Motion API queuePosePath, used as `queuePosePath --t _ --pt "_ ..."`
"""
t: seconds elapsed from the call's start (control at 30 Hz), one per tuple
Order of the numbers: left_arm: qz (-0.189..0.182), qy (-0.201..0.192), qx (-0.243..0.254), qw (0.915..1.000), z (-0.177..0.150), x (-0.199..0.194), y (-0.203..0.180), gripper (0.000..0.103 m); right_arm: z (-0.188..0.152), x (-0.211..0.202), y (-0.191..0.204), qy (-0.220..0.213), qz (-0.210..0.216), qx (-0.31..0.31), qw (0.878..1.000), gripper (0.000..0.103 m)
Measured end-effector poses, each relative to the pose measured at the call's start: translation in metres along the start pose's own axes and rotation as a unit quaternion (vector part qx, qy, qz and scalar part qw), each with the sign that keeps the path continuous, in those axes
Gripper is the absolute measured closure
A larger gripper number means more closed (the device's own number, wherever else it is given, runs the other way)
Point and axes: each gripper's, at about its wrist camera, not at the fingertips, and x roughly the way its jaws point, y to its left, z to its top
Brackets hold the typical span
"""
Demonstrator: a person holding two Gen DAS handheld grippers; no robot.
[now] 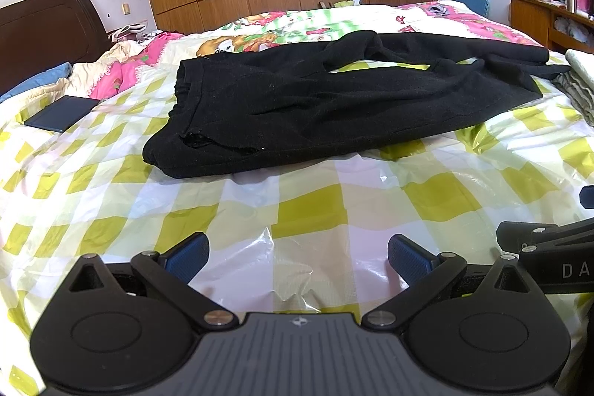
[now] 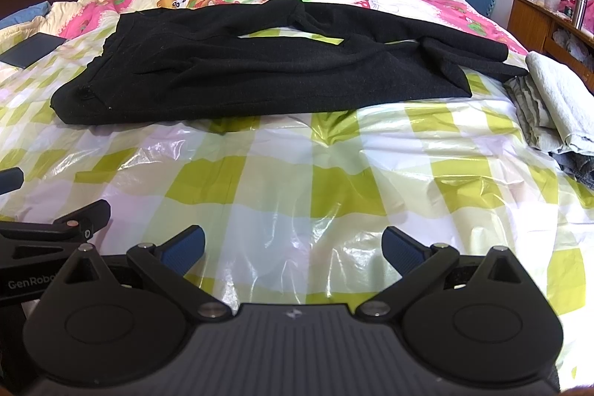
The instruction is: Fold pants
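Black pants [image 1: 315, 99] [image 2: 260, 73] lie spread on the bed, waistband to the left and both legs running off to the right with a gap of sheet between them. My left gripper [image 1: 297, 257] hovers open over the green-and-white checked plastic sheet [image 1: 260, 210], well short of the pants, nothing between its blue pads. My right gripper [image 2: 293, 247] is likewise open and empty over the checked plastic sheet [image 2: 297, 173], near the front edge. Each gripper shows at the side of the other's view.
A dark flat notebook [image 1: 61, 117] [image 2: 31, 49] lies at the left. Folded grey and striped cloth [image 2: 549, 106] is stacked at the right, by the leg ends. A colourful quilt [image 1: 297, 25] lies behind; headboard, wardrobe, door and a wooden shelf ring the bed.
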Motion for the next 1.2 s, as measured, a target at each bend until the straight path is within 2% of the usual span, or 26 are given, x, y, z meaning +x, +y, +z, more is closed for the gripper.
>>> queuePosePath --t 0.87,1.03,1.2 --pt "0.000 -0.005 0.000 1.0000 0.001 0.000 -0.001 0.000 0.002 -0.002 0.002 -0.003 -0.004 -0.008 1.000 0.002" --pt "-0.001 -0.011 -0.009 0.9999 0.008 0.003 0.007 0.000 0.015 -0.002 0.009 -0.016 0.007 -0.023 1.000 0.002" --pt "0.011 -0.023 0.002 0.9997 0.019 0.017 0.025 0.000 0.038 0.015 0.024 -0.028 0.026 -0.059 0.997 0.002"
